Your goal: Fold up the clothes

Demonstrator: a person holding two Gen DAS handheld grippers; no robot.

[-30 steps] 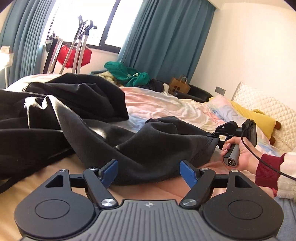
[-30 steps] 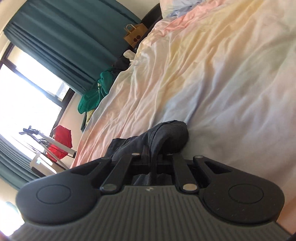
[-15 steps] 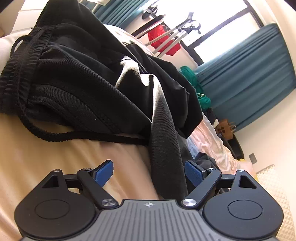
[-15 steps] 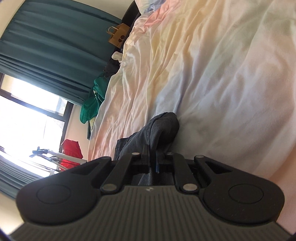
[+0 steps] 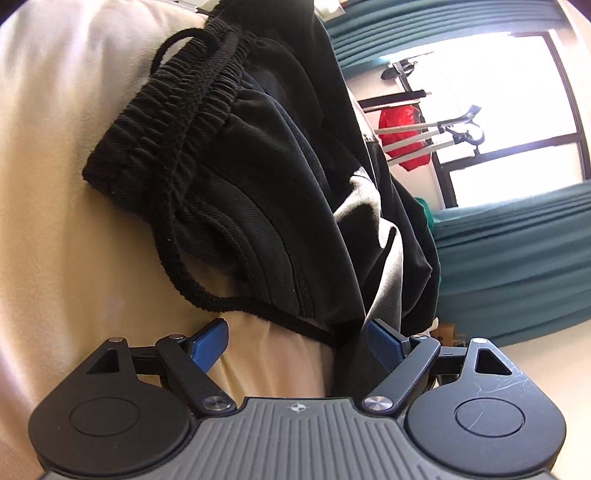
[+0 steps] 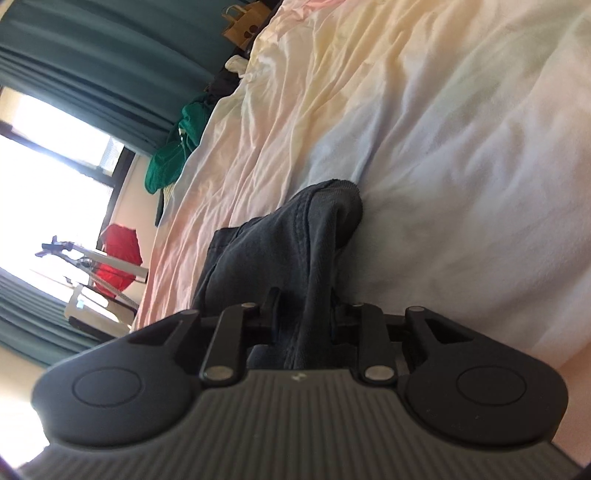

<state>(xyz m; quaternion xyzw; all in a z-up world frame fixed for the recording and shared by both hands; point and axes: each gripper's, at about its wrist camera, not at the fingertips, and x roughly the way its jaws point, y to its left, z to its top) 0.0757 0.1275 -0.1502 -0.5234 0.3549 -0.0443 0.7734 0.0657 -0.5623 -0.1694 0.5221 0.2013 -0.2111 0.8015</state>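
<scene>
Black drawstring trousers [image 5: 236, 173] lie crumpled on the cream bed sheet [image 5: 55, 221], elastic waistband [image 5: 162, 107] at upper left, a drawstring [image 5: 192, 288] trailing toward me. My left gripper [image 5: 297, 345] is open, its blue pads just short of the cloth, with a grey fold [image 5: 384, 258] running past the right pad. In the right wrist view my right gripper [image 6: 304, 314] has its jaws partly apart with a dark grey trouser-leg end [image 6: 295, 240] lying between them; whether it still pinches the cloth is unclear.
Pastel rumpled bedding [image 6: 424, 129] spreads beyond the right gripper. Green clothes [image 6: 177, 155] and a paper bag [image 6: 243, 22] sit at the bed's far side. Teal curtains [image 5: 517, 266], a bright window and a rack with a red item [image 5: 402, 136] stand behind.
The left gripper has swung toward the waistband end of the trousers and rolled, staying open. The right gripper's jaws, tightly shut on the leg end before, have parted somewhat.
</scene>
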